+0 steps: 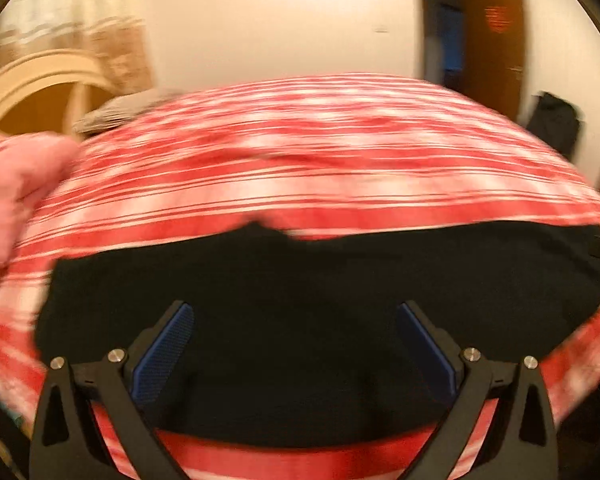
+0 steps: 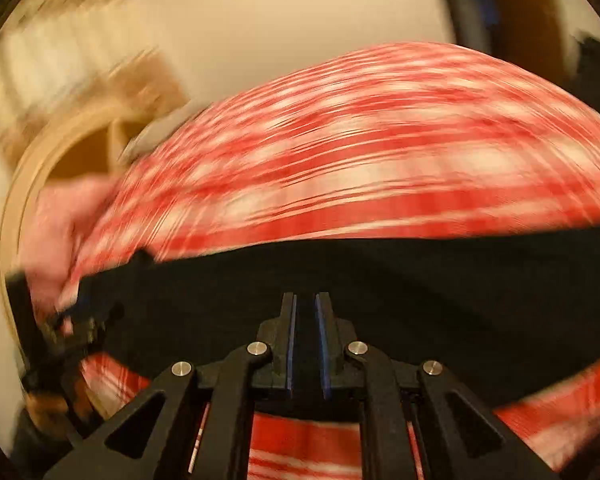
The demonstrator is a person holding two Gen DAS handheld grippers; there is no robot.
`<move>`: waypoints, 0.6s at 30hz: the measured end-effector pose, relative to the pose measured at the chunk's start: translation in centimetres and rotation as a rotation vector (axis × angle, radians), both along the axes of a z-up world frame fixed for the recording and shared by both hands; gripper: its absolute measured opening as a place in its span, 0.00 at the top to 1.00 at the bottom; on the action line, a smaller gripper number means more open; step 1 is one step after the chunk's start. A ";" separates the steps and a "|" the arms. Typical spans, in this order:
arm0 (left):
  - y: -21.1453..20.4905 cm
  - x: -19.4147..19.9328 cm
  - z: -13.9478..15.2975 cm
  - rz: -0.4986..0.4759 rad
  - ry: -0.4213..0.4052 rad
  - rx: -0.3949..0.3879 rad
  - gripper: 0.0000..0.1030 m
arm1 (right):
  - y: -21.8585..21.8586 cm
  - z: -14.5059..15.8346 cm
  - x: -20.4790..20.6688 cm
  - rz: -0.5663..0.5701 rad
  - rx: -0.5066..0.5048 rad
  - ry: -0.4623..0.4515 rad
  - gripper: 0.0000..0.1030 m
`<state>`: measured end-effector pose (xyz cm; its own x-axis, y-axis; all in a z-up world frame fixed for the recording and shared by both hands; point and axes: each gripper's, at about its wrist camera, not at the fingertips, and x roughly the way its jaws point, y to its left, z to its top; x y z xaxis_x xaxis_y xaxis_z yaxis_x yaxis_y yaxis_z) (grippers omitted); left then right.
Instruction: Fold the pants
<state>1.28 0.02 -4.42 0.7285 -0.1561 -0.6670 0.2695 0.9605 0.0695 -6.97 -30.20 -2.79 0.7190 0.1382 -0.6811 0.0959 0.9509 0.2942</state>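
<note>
Left gripper (image 1: 296,344) gaping and empty, right gripper (image 2: 306,344) nearly closed over floppy black pants (image 1: 300,280); I'd grab the edge.

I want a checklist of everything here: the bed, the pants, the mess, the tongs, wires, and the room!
Surface: red-and-white checked cover, blurred.
Job's things: black pants lying on the cover.
Clutter: grey bundle at the far edge, too blurred to identify.
Grippers: left tongs open above the pants; right tongs nearly closed, narrow gap, grip unclear.
Cables: nothing seen.
Surroundings: cream wall, brown door, a hand.
</note>
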 end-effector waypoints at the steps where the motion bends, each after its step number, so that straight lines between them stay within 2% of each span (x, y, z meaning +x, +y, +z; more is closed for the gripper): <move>1: 2.0 0.7 -0.4 0.065 -0.002 0.020 0.00 | 1.9 -0.3 1.3 0.052 -0.044 0.004 0.90; 3: 4.7 1.6 -0.7 0.155 -0.001 0.020 0.00 | 4.7 -1.1 3.3 0.108 -0.107 0.011 0.90; 6: 8.5 3.1 -1.4 0.281 0.011 -0.012 0.00 | 6.9 -2.7 6.3 0.130 -0.157 0.035 0.90; 8: 10.3 4.2 -2.5 0.333 0.042 -0.021 0.00 | 7.3 -4.9 8.4 0.123 -0.159 0.124 0.90; 9: 10.8 4.8 -3.3 0.353 0.069 -0.018 0.00 | 7.3 -5.1 8.7 0.113 -0.150 0.100 0.89; 10: 11.0 5.3 -4.0 0.364 0.096 -0.011 0.00 | 7.1 -5.0 8.8 0.104 -0.143 0.077 0.89; 11: 11.3 5.7 -4.4 0.366 0.113 -0.023 0.00 | 7.1 -5.0 9.0 0.107 -0.134 0.091 0.89; 12: 11.6 5.6 -4.5 0.372 0.107 -0.060 0.00 | 6.7 -4.7 9.0 0.112 -0.109 0.096 0.89; 14: 11.5 5.5 -4.5 0.373 0.114 -0.066 0.00 | 5.2 -3.9 8.2 0.099 -0.041 0.081 0.89; 16: 11.3 5.1 -4.2 0.372 0.099 -0.039 0.00 | 3.0 -2.3 6.5 0.051 0.015 0.013 0.89; 18: 10.8 4.9 -3.9 0.359 0.092 -0.039 0.00 | -0.7 -0.2 3.8 -0.036 0.024 -0.053 0.88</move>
